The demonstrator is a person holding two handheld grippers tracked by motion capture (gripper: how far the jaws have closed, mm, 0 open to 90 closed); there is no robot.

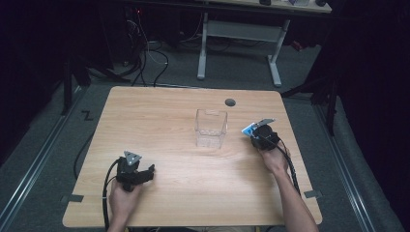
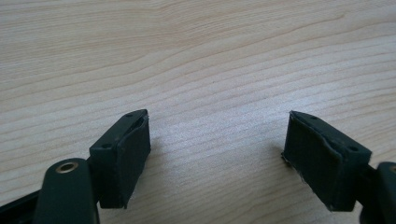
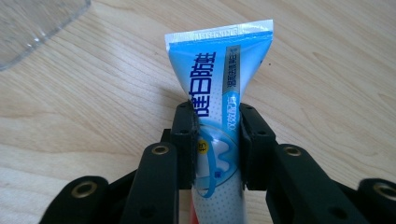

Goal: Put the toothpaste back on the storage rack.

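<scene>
Right gripper [image 3: 215, 140] clamped on a tube [image 3: 219, 84] of toothpaste, jaws pinching the body about midway, flat crimped end pointing forward past the tips, cap end hidden below. Seen from the high view, right gripper [image 1: 263, 133] held just right of a clear box [image 1: 211, 128] standing upright and empty at mid-table, tube [image 1: 255, 126] slanting toward it but apart from its wall. Left gripper [image 2: 215, 144] spread wide over bare wood, nothing between the jaws; from above, left gripper [image 1: 137, 173] resting near the front left of the table [image 1: 159, 111], well apart from the box. Likely step in hand: carrying the tube to the box and dropping it in. Risks, as a judgement: soft, slick tube could squirm or pivot in so narrow a pinch, ending crosswise on the rim instead of inside; crimped end could catch the near wall and tip or shove the light box, with no second gripper near to steady it; harder squeezing could bulge the tube toward the cap. Count: two grippers, one tube, one box, one table, one small dark grommet [image 1: 230, 102] beyond the box.
</scene>
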